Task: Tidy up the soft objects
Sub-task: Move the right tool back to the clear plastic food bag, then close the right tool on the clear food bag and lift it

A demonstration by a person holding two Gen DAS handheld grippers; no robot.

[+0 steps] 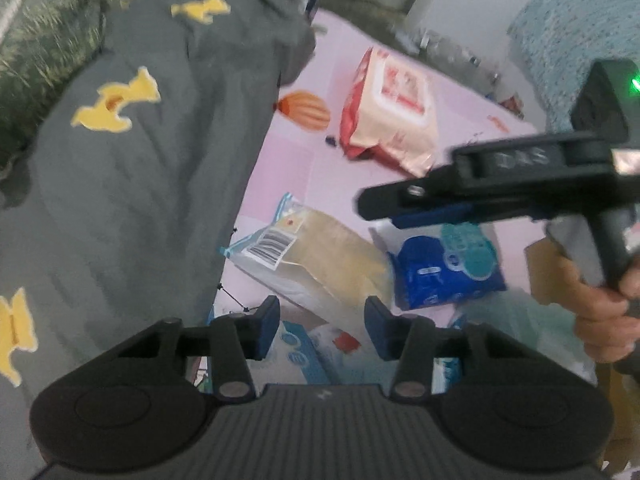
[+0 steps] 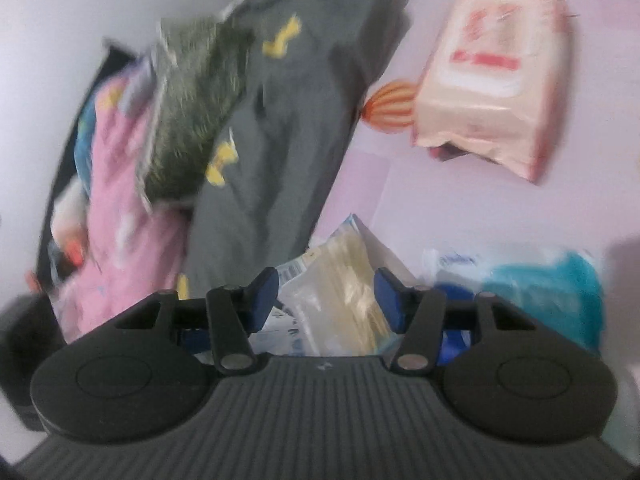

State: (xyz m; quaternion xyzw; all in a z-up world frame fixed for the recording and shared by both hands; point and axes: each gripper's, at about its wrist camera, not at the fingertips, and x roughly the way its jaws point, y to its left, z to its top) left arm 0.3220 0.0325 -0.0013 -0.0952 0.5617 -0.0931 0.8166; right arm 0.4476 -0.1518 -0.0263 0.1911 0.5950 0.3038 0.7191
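Note:
Soft packs lie on a pink sheet (image 1: 288, 168). A red and cream wipes pack (image 1: 386, 108) lies at the back; it also shows in the right wrist view (image 2: 492, 80). A clear bag of beige contents (image 1: 320, 256) lies in the middle, just ahead of my open, empty left gripper (image 1: 322, 326). A blue wipes pack (image 1: 444, 270) lies to its right. My right gripper (image 2: 326, 302) is open and empty over the clear bag (image 2: 340, 284). In the left wrist view the right gripper (image 1: 384, 204) hangs above the blue pack.
A grey quilt with yellow shapes (image 1: 152, 152) fills the left side, with a green patterned cushion (image 1: 44, 60) beyond it. A pink patterned cloth (image 2: 116, 208) lies further left in the right wrist view. A teal cloth (image 1: 580, 28) is at the back right.

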